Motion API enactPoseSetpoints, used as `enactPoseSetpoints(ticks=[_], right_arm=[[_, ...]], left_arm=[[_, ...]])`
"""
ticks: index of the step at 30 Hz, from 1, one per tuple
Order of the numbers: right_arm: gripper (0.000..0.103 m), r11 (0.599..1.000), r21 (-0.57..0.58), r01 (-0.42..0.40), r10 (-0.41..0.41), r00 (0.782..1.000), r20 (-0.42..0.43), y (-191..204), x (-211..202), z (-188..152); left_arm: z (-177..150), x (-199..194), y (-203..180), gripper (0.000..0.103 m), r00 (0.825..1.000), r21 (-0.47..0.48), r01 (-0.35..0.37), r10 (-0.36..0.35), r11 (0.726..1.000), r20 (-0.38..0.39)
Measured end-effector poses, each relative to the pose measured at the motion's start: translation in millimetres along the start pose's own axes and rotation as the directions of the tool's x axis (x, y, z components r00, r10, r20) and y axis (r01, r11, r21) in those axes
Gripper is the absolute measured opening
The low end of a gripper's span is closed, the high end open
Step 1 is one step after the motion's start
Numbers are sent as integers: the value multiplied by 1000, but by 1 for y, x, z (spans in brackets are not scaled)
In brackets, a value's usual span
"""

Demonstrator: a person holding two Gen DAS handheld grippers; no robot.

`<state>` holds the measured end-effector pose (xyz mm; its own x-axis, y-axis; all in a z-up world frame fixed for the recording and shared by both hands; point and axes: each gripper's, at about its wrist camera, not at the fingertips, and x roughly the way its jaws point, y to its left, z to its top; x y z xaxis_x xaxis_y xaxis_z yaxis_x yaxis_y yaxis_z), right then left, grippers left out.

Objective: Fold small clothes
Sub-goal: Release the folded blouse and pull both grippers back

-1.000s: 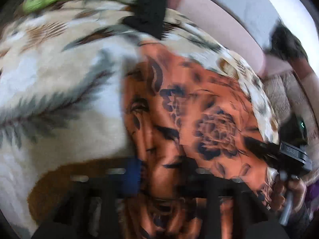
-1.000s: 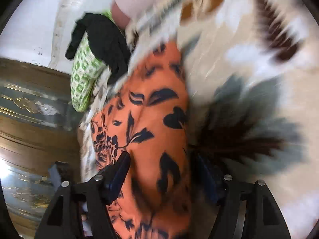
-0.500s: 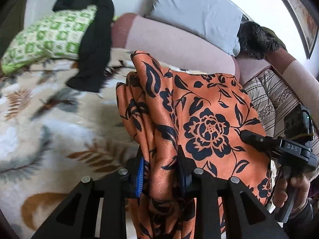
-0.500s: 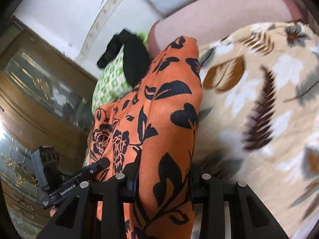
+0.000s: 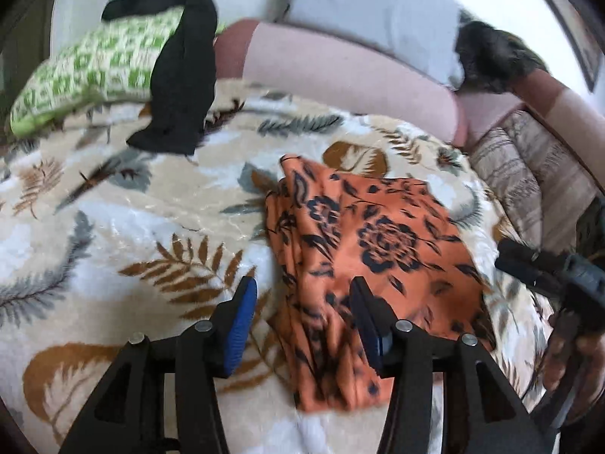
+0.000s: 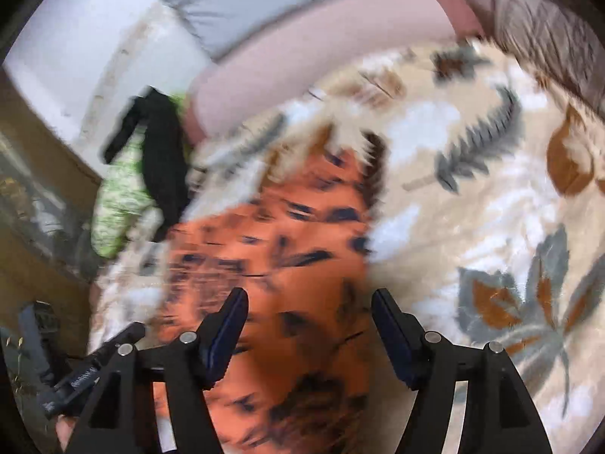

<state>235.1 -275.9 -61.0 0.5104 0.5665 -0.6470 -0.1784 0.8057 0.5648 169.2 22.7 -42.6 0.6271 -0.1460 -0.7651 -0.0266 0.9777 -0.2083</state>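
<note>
An orange cloth with a black flower print [image 5: 363,249] lies loosely folded on the leaf-patterned blanket [image 5: 151,227]. My left gripper [image 5: 302,299] hovers over its near edge with jaws opening, and the pads touch nothing. In the right wrist view the same orange cloth [image 6: 287,265] is blurred and lies below my right gripper [image 6: 310,310], whose jaws are also opening with no cloth pinched. The right gripper also shows at the edge of the left wrist view [image 5: 529,261], held by a hand [image 5: 582,355].
A black garment [image 5: 181,64] drapes over a green-and-white pillow [image 5: 90,72] at the back left. A pink bolster [image 5: 340,75] and a grey pillow [image 5: 370,11] line the back. A striped cushion [image 5: 529,178] sits at the right.
Both grippers held the orange cloth up half a second ago. They have let go, the cloth has dropped flat onto the blanket, and both grippers have drawn back and up.
</note>
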Motion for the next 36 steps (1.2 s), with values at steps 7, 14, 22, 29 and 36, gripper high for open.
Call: enactPoseSetpoints(ticks=[7, 14, 22, 29, 36], right_arm=[[83, 1000, -13, -14, 11, 977, -214, 11, 48, -51], [84, 996, -90, 21, -26, 998, -58, 41, -22, -69], [92, 922, -206, 328, -345, 937, -51, 44, -52, -134], [99, 846, -333, 415, -431, 902, 29, 72, -67, -147], [99, 821, -351, 451, -446, 889, 100, 88, -86, -133]], left_arm=[[-39, 41, 3, 58, 979, -46, -69, 59, 997, -193], [-36, -32, -9, 70, 992, 2, -121, 121, 993, -40], [-58, -78, -41, 80, 966, 74, -259, 259, 963, 4], [-59, -113, -57, 82, 962, 68, -270, 267, 960, 55], [-53, -125, -62, 89, 966, 44, -255, 252, 966, 53]])
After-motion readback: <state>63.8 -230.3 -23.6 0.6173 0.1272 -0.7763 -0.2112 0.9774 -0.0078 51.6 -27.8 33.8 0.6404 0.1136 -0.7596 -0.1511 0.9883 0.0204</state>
